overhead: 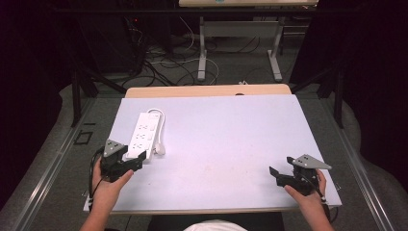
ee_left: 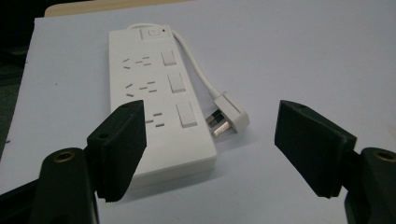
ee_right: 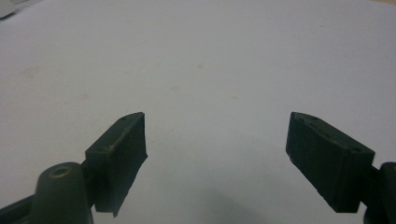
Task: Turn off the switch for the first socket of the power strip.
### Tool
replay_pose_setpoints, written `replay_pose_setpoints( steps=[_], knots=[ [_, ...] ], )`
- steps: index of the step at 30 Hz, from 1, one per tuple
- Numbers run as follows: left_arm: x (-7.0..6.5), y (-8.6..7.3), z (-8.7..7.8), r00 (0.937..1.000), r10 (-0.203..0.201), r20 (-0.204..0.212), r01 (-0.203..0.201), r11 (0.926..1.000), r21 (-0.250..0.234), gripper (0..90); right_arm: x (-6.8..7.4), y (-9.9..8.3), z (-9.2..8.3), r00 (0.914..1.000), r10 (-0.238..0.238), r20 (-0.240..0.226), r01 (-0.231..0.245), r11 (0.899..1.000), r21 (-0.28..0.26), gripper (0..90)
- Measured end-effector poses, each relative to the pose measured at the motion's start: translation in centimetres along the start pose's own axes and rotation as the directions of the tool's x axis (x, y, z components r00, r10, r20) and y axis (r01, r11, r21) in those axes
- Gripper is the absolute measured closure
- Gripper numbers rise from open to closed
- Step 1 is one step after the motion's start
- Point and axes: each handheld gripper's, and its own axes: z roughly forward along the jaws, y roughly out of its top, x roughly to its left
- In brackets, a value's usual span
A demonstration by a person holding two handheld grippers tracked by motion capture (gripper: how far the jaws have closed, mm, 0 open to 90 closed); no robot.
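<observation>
The right claw (ee_right: 215, 158) stands wide apart, its two black jaws rising over the bare pale desk (ee_right: 205, 70), nothing between them. Faint brownish specks mark the surface.

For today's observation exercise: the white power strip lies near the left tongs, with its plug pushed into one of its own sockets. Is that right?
Not quite. The power strip does lie near the left tongs, but its plug rests loose on the table beside it, prongs bare, in no socket. The left gripper view shows this.

Left tool (overhead: 129, 162) black, grey three-cornered plate on top; right tool (overhead: 279, 177) alike; black cable; bare forearms.
</observation>
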Motion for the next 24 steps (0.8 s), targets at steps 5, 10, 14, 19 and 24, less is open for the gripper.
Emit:
replay_pose_setpoints(
  steps=[5, 10, 14, 19, 24],
  knots=[
    [0.0, 1.0, 0.0, 0.9999, 0.006, 0.010, -0.006, 1.0000, 0.001, 26.6, 0.0, 0.0, 0.0, 1.0000, 0.001, 0.010, -0.001, 1.000, -0.008, 19.9],
    [0.2, 1.9, -0.1, 0.9996, -0.003, 0.030, 0.003, 1.0000, -0.006, 27.1, -0.1, 0.0, 0.0, 0.9999, -0.004, 0.015, 0.004, 1.000, -0.014, 19.9],
    [0.2, 2.8, -0.2, 0.9995, 0.007, 0.030, -0.007, 1.0000, -0.002, 27.5, -0.1, 0.0, 0.0, 0.9999, 0.002, 0.013, -0.002, 1.000, -0.010, 19.9],
    [0.4, 3.9, -0.5, 0.9996, 0.003, 0.027, -0.003, 1.0000, -0.001, 28.4, -0.1, 0.0, 0.0, 0.9999, 0.002, 0.015, -0.002, 1.000, -0.011, 19.9],
    [0.4, 4.9, -0.5, 0.9996, -0.008, 0.027, 0.008, 0.9999, -0.006, 30.5, -0.2, 0.0, -0.1, 0.9999, 0.000, 0.012, 0.001, 1.000, -0.009, 19.9]
  ],
)
